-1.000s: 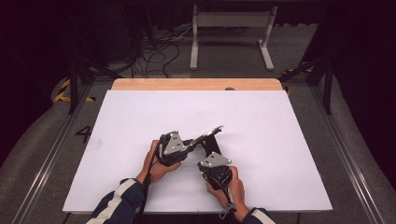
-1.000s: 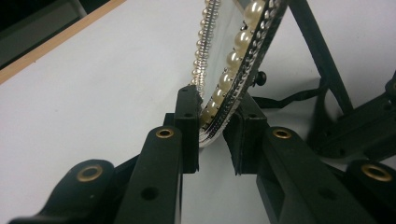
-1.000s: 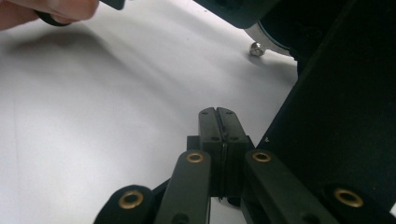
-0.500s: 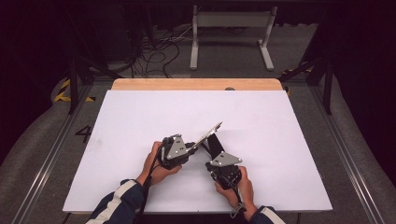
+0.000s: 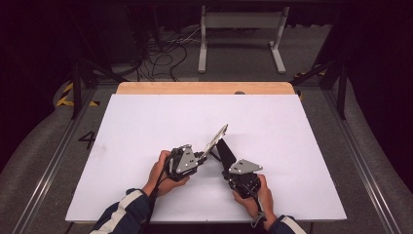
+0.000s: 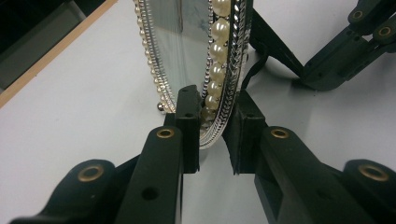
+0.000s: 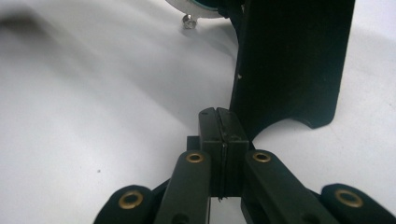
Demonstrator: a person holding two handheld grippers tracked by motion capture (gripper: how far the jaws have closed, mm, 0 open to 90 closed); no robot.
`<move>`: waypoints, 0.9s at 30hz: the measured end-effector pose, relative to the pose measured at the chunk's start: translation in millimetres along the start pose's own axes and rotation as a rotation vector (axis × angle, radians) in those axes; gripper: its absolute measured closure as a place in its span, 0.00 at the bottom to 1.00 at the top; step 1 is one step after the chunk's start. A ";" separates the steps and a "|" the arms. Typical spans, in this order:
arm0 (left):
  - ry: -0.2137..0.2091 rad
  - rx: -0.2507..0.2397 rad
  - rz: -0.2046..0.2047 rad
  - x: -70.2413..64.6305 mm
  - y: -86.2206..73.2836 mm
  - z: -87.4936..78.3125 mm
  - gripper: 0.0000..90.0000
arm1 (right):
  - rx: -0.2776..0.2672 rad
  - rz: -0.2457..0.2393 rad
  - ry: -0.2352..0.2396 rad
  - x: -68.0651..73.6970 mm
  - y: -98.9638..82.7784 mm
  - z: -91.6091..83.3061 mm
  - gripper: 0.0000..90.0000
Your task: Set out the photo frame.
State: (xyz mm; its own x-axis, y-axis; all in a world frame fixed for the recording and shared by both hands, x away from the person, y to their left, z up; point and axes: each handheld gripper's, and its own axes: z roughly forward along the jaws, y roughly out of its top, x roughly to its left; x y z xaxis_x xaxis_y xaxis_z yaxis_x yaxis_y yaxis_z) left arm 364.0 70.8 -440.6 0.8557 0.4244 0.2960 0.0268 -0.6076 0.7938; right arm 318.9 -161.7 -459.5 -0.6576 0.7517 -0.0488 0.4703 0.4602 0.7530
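An oval mirror frame edged with pearls and silver beading stands tilted on the white table. Its black back stand props it up from behind. My left gripper is shut on the frame's lower rim; in the left gripper view the pads clamp the pearl edge of the frame. My right gripper sits just right of it, jaws pressed together with nothing seen between them. In the right gripper view its tips lie against the lower edge of the black stand.
The white table top stretches wide on all sides of the hands, with a wooden strip along its far edge. Beyond it the floor holds cables and a metal stand. A small ball foot of the frame rests on the table.
My right hand has slid a little to the right, and the black stand now splays farther from the frame. The left hand has kept still with the frame.
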 end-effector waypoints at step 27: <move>-0.104 -0.060 -0.043 14.2 -10.0 5.0 0.79 | -0.057 -0.032 0.040 -4.3 7.0 0.7 1.00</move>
State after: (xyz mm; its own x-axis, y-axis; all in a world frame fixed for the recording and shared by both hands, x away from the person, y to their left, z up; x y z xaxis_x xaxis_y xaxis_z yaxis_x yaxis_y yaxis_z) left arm 378.5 79.5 -447.0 0.9035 0.3753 0.2071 0.0362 -0.5482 0.8356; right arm 325.4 -161.4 -454.5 -0.6953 0.7172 -0.0477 0.4155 0.4552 0.7875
